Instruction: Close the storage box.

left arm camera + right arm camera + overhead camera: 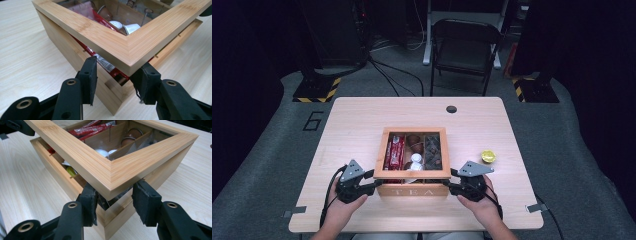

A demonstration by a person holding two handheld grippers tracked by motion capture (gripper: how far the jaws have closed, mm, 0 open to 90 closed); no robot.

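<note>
1. Tea box [413, 190]: a wooden box marked "TEA" on its front wall, standing on the table [357, 125] a little nearer the person's edge than the middle. All places below are given from this box.
2. Lid [384, 150]: a wooden frame with a clear pane, raised off the box at its front edge; a gap shows between frame and box wall in both gripper views.
3. Left gripper [373, 180]: at the box's front left corner, held in the person's left hand [339, 210]. In the left gripper view its jaws straddle the lid's corner [128, 58], one on each side, set under the frame; whether the pads press on the wood cannot be told.
4. Right gripper [452, 180]: at the box's front right corner, held in the right hand [484, 205]. Its jaws likewise stand either side of the lid's corner [111, 183]; contact cannot be told.
5. Contents: red packets [394, 151] in the left compartment, white capsules [416, 160] and brown ones in the middle, dark items [432, 151] in the right.
6. Yellow capsule [488, 156]: on the table, right of the box, apart from it.
7. Chair [464, 47]: on the floor beyond the table, behind the box.
</note>
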